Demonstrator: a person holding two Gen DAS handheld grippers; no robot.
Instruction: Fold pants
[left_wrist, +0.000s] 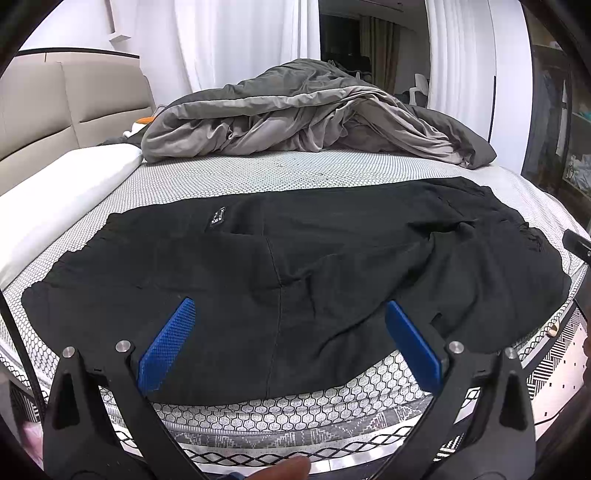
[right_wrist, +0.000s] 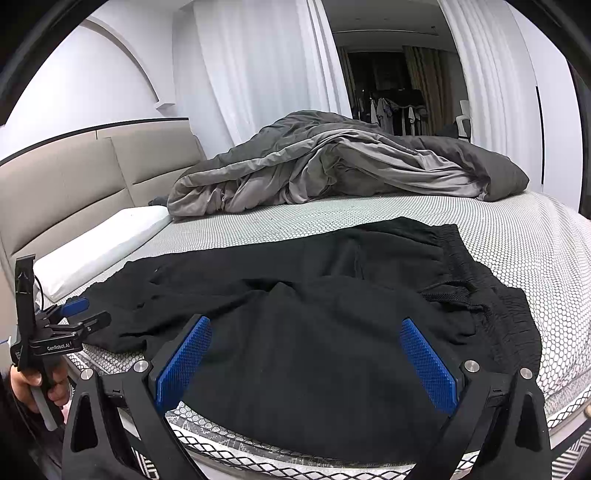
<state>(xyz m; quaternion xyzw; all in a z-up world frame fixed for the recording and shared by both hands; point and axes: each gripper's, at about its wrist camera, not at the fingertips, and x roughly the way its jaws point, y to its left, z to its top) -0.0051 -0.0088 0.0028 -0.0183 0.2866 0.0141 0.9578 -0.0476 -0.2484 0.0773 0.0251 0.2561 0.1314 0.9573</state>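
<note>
Black pants (left_wrist: 295, 266) lie spread across the near part of the bed, legs to the left, elastic waistband with drawstring (right_wrist: 476, 280) to the right. A small label (left_wrist: 218, 215) shows on the cloth. My left gripper (left_wrist: 290, 310) is open, its blue pads (left_wrist: 168, 343) just above the pants' near edge, holding nothing. My right gripper (right_wrist: 306, 328) is open over the pants near the waist end, empty. The left gripper also shows in the right wrist view (right_wrist: 79, 314) at the far left, held by a hand.
The bed has a white honeycomb-pattern mattress cover (left_wrist: 258, 173). A crumpled grey duvet (left_wrist: 314, 110) lies at the far side. A white pillow (left_wrist: 55, 199) and beige headboard (left_wrist: 55, 103) are at the left. The mattress edge (left_wrist: 295, 435) is just below the grippers.
</note>
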